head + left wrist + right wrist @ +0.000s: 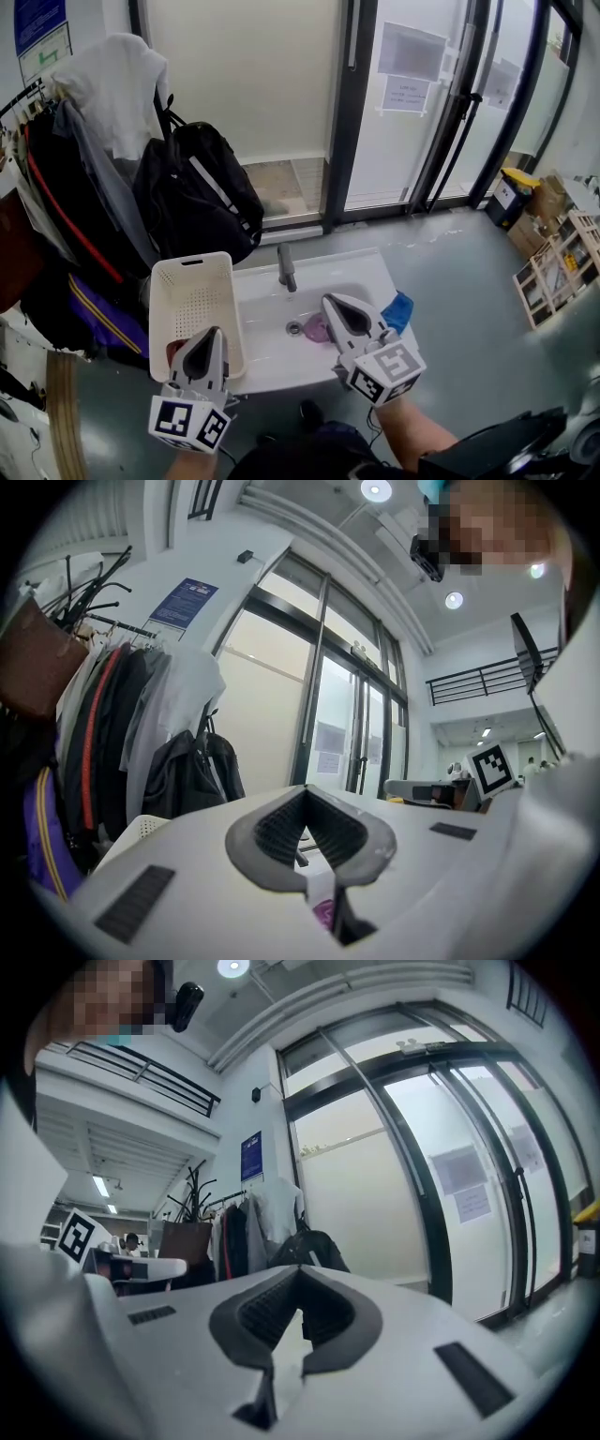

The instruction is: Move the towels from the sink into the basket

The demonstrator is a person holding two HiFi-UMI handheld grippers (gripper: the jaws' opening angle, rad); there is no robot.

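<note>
I held my left gripper [214, 336] and right gripper [333, 305] closed, empty; purple towel [315, 329] and blue towel [399, 310] sat at the sink [267, 361], not yet in the basket [192, 258].

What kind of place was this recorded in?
Probably an entrance area of an office or workshop: a white sink stands near tall glass doors, beside a loaded coat rack.

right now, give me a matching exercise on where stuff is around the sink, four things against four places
Things:
1. basket
2. purple towel
3. blue towel
4. backpack

Places:
a. in the sink, by the drain
b. hanging up, beyond the basket
c. at the sink's right edge
d. against the sink's left side

Pairs: 1-d, 2-a, 3-c, 4-b
</note>
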